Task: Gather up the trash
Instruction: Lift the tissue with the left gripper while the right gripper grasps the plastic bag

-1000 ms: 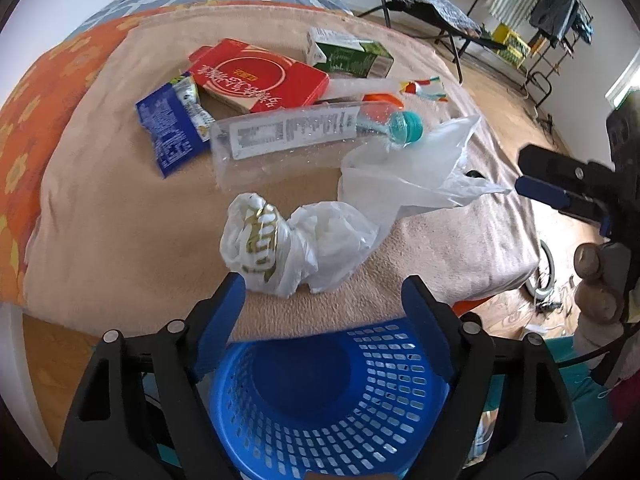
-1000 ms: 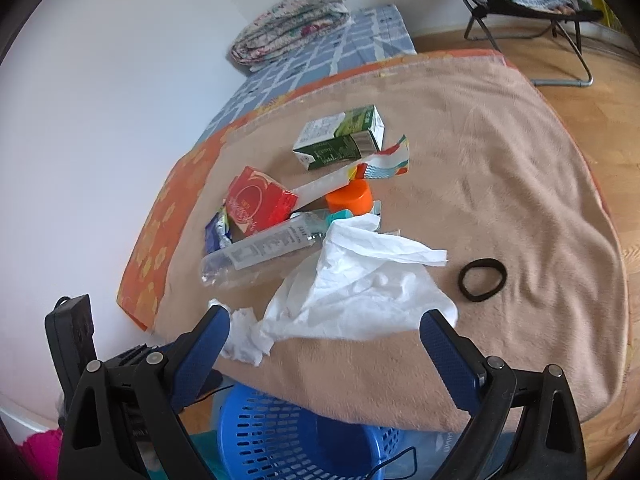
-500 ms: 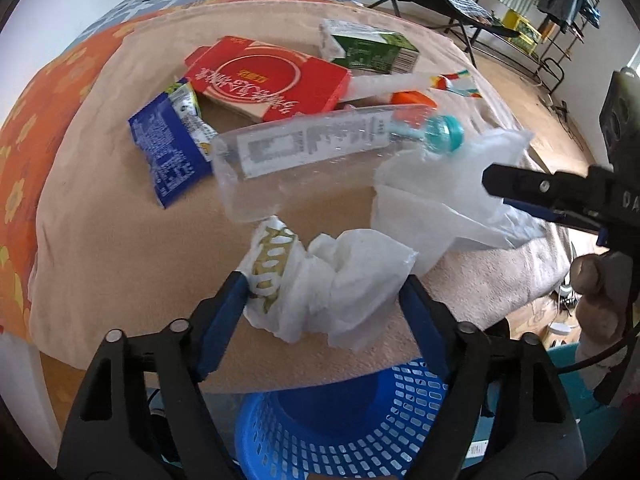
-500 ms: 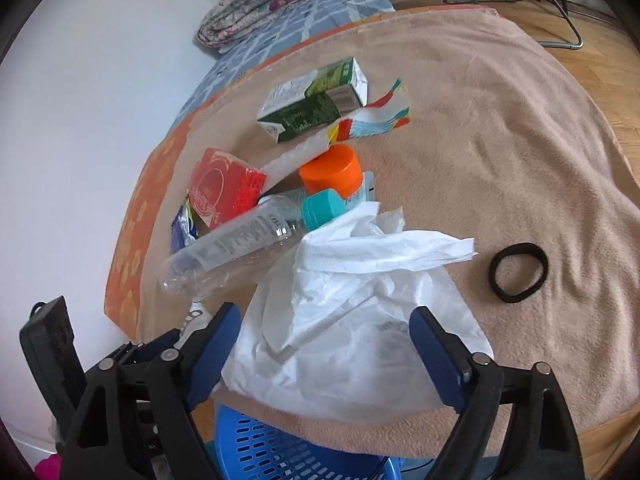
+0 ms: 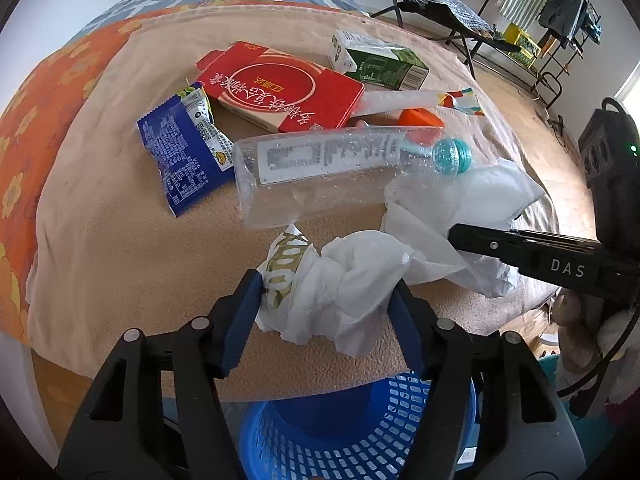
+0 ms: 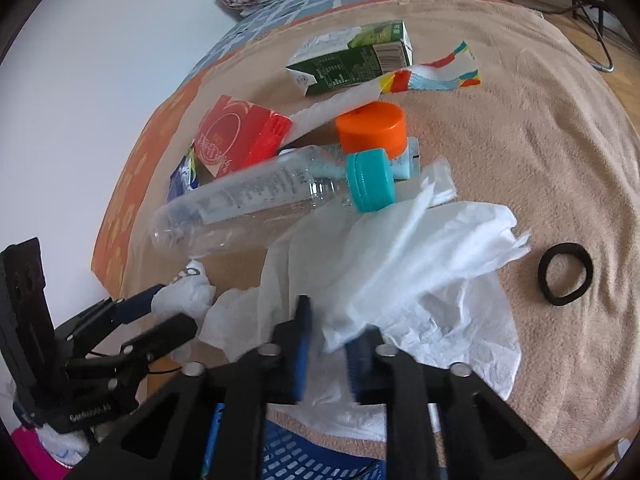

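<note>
**Two claws, two tissues, basket waiting below**

Right under both claws sits the blue basket (image 5: 360,432), a stiff plastic lattice tucked below the bed's edge. Left claw (image 5: 326,300) is closing now on the crumpled wad (image 5: 332,280), its pads at either flank of it: feather-light, soft, it will squash rather than slip, so a pinch across the middle suits. Right claw (image 6: 328,340) is clenched on the near hem of the flat tissue (image 6: 400,272), thin and limp; I'd expect it to trail and could tear if it snags under the bottle's cap.

Just beyond the claws lies the bottle (image 5: 320,172), clear, empty, smooth and round, likely to roll; grip the body, not the teal cap. Past it: a crinkly blue wrapper (image 5: 180,160), slick foil; a red carton (image 5: 280,88), stiff and flat; an orange-capped jar (image 6: 372,128); farthest, a green carton (image 5: 384,66). All rest on the fuzzy tan blanket (image 5: 120,240). A black hair band (image 6: 564,268) lies off to the right claw's right.
</note>
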Demonstrator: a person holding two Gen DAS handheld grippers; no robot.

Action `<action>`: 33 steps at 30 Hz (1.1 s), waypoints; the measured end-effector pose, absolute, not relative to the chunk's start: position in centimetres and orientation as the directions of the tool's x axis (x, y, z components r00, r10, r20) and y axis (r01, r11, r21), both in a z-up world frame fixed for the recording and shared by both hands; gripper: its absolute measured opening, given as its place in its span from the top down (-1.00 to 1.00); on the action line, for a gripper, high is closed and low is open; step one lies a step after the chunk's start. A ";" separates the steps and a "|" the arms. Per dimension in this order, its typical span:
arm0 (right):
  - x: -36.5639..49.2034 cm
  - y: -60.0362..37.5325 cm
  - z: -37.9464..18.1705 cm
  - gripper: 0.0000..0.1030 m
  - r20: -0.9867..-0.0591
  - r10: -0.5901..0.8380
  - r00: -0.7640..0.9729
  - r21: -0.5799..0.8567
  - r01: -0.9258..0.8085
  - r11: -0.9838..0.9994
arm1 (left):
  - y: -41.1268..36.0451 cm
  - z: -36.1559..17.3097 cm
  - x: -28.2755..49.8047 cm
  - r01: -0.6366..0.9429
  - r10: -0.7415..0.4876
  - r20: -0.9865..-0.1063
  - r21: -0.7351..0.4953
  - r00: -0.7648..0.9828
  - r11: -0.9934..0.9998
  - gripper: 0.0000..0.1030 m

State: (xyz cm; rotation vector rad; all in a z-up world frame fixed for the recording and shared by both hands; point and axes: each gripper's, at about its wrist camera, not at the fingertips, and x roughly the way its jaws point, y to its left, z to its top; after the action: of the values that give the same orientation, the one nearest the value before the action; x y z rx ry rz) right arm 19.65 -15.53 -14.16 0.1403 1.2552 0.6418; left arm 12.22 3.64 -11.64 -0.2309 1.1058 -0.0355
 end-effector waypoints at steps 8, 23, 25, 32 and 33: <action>19.0 -17.7 -12.3 0.83 -0.817 0.542 0.199 0.424 -0.431 0.797 | 3.7 -11.6 11.9 -0.093 -0.148 -0.877 -0.212 0.457 0.973 -0.18; 15.5 -14.9 -9.4 -0.99 -0.809 0.463 0.363 0.036 -0.755 0.655 | 5.1 -11.6 12.2 -0.112 -0.191 -0.872 -0.268 0.451 0.957 -0.18; 16.1 -13.9 -10.9 -0.99 -0.832 0.431 0.349 0.004 -0.774 0.634 | 5.7 -11.6 12.2 -0.121 -0.193 -0.871 -0.275 0.451 0.954 -0.19; 18.8 -12.6 -14.2 -0.98 -0.878 0.407 0.251 0.072 -0.771 0.633 | 7.2 -11.7 12.2 -0.158 -0.214 -0.866 -0.314 0.453 0.936 -0.18; 19.0 -12.1 -14.7 -0.92 -0.885 0.396 0.244 0.072 -0.770 0.634 | 7.3 -11.7 12.2 -0.158 -0.215 -0.865 -0.315 0.453 0.936 -0.18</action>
State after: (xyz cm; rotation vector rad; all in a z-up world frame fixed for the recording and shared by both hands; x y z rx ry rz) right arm 18.98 -12.07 -14.69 -0.4207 1.0477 0.8286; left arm 12.19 7.25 -11.66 -0.3778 1.1078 -0.0357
